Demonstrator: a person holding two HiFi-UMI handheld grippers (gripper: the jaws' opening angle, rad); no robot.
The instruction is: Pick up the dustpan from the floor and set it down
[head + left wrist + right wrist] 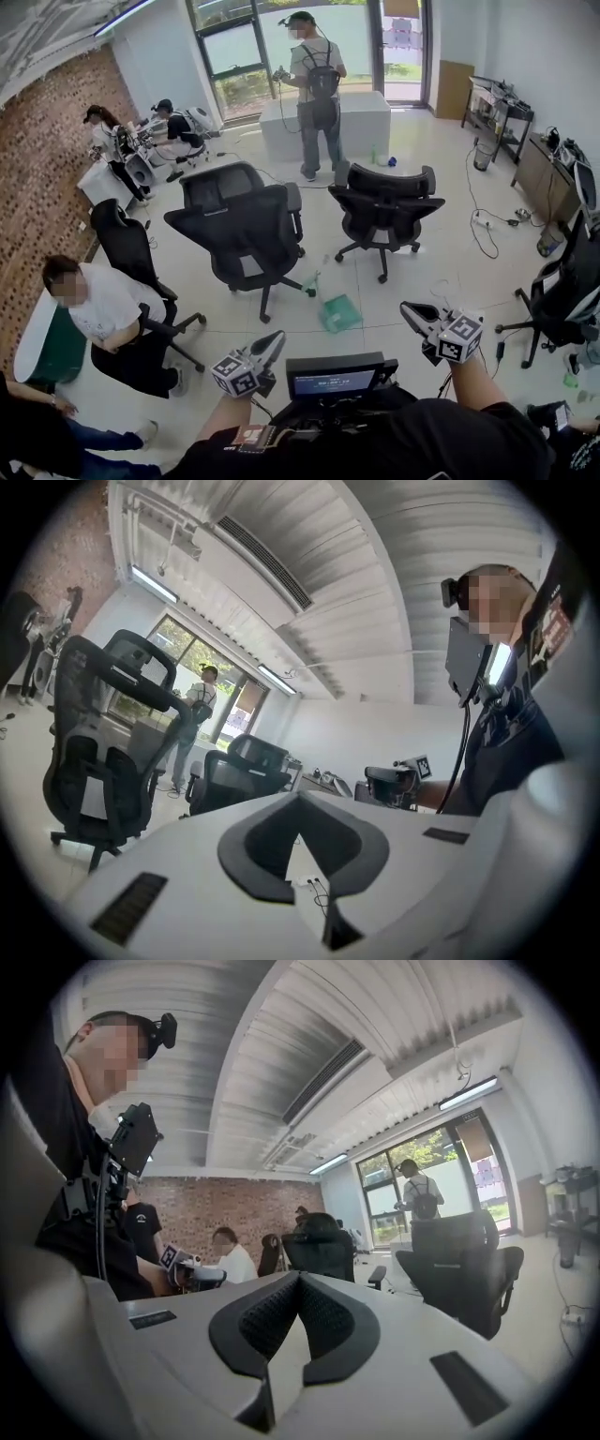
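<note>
The dustpan [339,312] is a flat scoop of green plastic, wide and angular, and it looks a little see-through. It lies on the floor [422,262], which is made of pale, glossy tiles that mirror the light. Just behind it stand two office chairs, the nearer chair [246,234] to its left and the other chair [384,208] to its right. Both are black, with curved backs and star-shaped feet on wheels. A smaller green thing [310,281] stands near the dustpan, by a foot of the nearer chair; it is too small to tell what it is. Far at the left runs a rough red brick wall [37,169].

The left gripper [272,343] and the right gripper [412,313] are both held up in the air, in the low part of the head view. Each has a smooth white shell, dark rubbery pads and a cube with black-and-white square markers. On the right gripper the pads show a fine grainy texture. In each gripper view the two pads meet at their tips, so both grippers are closed, and nothing is between the jaws.

In the head view the dustpan lies between the two grippers, further ahead and down on the floor, well apart from both. Neither gripper touches it.
</note>
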